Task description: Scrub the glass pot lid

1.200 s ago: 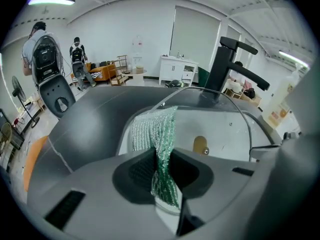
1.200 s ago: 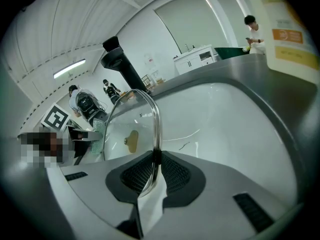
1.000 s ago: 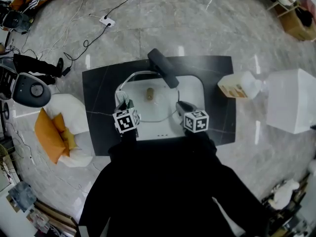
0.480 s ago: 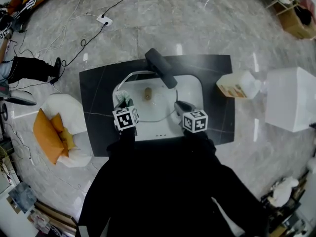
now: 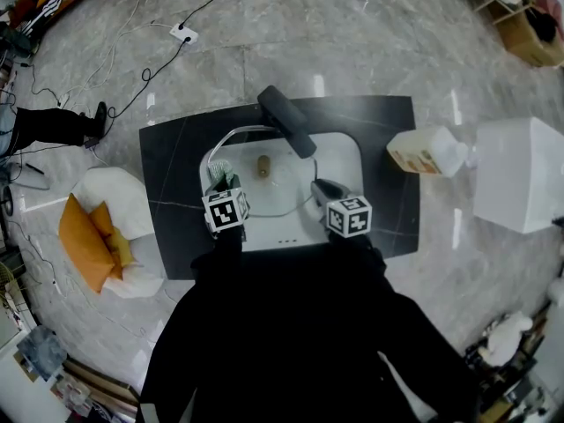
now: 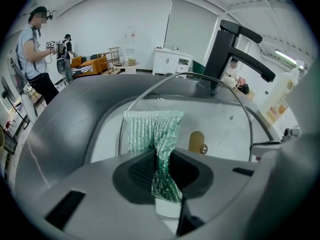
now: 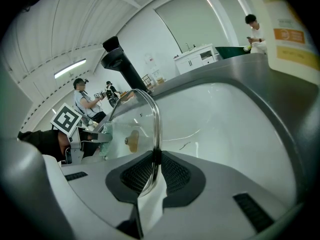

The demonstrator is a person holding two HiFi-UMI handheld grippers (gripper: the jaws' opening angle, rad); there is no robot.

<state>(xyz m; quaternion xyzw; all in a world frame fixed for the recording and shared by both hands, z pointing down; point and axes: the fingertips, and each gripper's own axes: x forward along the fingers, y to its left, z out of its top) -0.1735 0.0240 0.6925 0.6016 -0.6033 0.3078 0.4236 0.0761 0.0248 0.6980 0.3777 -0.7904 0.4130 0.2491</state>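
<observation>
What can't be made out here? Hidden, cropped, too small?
Head view: both grips too small, partly under marker cubes of left gripper and right gripper.
Left gripper view: whether the green mesh scouring cloth touches the round glass pot lid; gripper body covers the lid's lower edge.
Right gripper view: cream plastic bottle cropped by the frame edge.

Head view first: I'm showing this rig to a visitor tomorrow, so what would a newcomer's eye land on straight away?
The glass pot lid is held over the white sink, its metal rim pinched by the right gripper. Facing it, the left gripper grips a glittering green mesh scrubber close against the glass. Behind both, a black faucet juts over the basin.
</observation>
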